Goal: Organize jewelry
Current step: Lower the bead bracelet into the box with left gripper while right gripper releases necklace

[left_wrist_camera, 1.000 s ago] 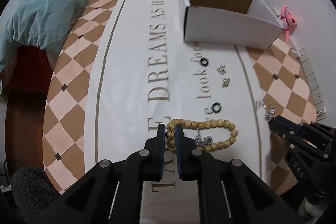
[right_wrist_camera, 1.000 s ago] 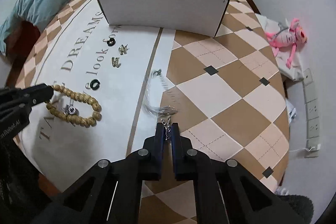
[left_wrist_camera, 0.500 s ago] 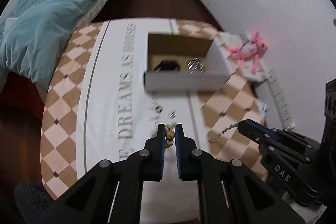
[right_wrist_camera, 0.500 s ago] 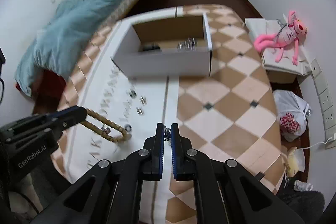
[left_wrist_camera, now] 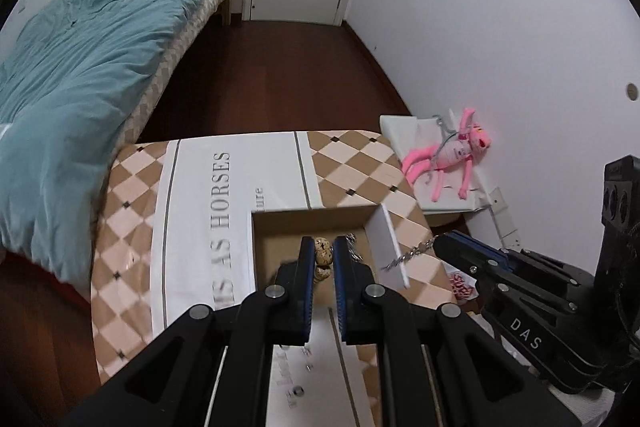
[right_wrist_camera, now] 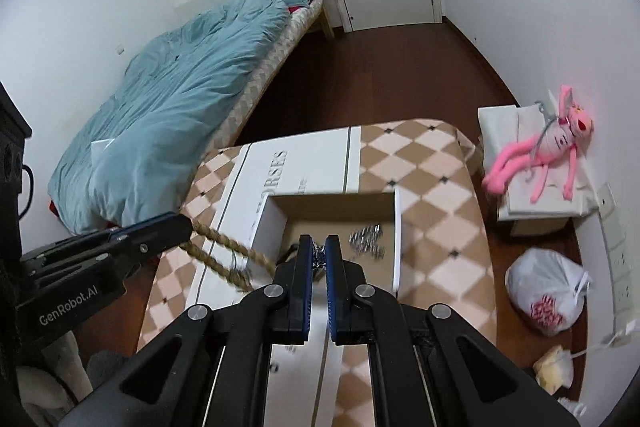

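Note:
My left gripper (left_wrist_camera: 322, 254) is shut on a tan wooden bead bracelet (left_wrist_camera: 322, 255) and holds it high above the open white cardboard box (left_wrist_camera: 386, 247). The bracelet hangs blurred from that gripper in the right wrist view (right_wrist_camera: 224, 251). My right gripper (right_wrist_camera: 319, 254) is shut on a silver chain (right_wrist_camera: 318, 255), also above the box (right_wrist_camera: 397, 227). The chain dangles from the right gripper in the left wrist view (left_wrist_camera: 408, 254). Silver jewelry (right_wrist_camera: 366, 235) lies inside the box.
The box stands on a table with a checkered cloth (left_wrist_camera: 132, 227). Small jewelry pieces (left_wrist_camera: 298, 391) lie on the cloth near me. A bed with a teal duvet (left_wrist_camera: 80, 75) is to the left. A pink plush toy (right_wrist_camera: 548, 147) and a plastic bag (right_wrist_camera: 548, 295) are at the right.
Both grippers have lifted off the table with their jewelry and moved forward to above the box. The bracelet and chain now hang in the air.

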`<state>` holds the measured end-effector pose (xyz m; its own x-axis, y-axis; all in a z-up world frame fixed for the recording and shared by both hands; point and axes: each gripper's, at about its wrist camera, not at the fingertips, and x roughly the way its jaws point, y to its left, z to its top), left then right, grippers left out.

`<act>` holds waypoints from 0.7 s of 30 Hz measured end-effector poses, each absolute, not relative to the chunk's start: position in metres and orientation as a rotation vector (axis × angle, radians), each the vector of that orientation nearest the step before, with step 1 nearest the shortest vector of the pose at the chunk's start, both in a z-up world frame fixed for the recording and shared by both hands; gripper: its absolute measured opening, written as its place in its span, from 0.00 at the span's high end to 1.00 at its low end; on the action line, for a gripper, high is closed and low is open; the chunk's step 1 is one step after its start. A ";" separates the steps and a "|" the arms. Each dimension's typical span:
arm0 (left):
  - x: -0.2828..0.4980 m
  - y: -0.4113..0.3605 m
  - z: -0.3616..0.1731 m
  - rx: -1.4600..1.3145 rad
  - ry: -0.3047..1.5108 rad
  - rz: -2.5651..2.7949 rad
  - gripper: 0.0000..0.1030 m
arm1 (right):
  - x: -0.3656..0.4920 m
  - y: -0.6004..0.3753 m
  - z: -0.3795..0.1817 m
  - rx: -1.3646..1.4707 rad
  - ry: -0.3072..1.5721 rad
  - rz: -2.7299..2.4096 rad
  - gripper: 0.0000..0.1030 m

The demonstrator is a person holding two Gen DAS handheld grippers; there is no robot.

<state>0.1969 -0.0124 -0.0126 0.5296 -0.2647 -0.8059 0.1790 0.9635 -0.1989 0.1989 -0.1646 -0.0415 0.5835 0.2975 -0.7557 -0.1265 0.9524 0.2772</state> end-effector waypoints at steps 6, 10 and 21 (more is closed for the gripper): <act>0.253 -0.016 -0.052 -0.060 1.075 -0.242 0.94 | 0.265 -0.172 -0.075 0.216 1.033 0.214 0.94; 0.274 -0.016 -0.080 -0.061 1.148 -0.239 0.94 | 0.293 -0.177 -0.106 0.215 1.108 0.184 0.94; 0.299 -0.020 -0.103 -0.059 1.231 -0.193 0.89 | 0.318 -0.172 -0.143 0.116 1.206 0.147 0.94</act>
